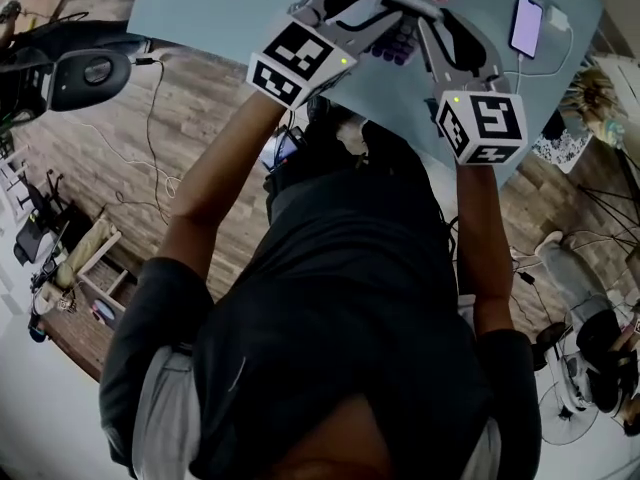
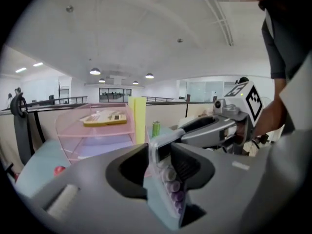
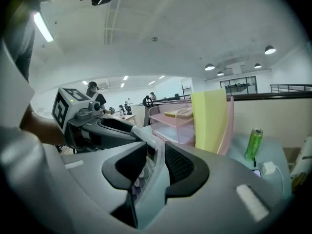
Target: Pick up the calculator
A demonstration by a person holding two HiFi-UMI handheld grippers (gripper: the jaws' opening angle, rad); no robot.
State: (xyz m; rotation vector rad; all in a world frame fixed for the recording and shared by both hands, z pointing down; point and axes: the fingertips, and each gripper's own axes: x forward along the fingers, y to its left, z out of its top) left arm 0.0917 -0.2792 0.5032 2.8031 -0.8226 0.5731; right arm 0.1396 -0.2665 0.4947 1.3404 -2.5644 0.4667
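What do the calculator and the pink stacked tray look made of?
Pale blue calculator with round purple keys: smooth moulded case, likely plastic; keys glossy, plastic or rubber. Pink stacked tray: translucent plastic, its shelves showing through the sides.

- The calculator (image 2: 168,182) has a slim, pale blue-grey body and round purple and white keys.
- It is turned on edge, pinched between the left gripper (image 2: 162,155) and the right gripper (image 3: 156,157).
- It sits just in front of the pink tray rack (image 2: 95,128).
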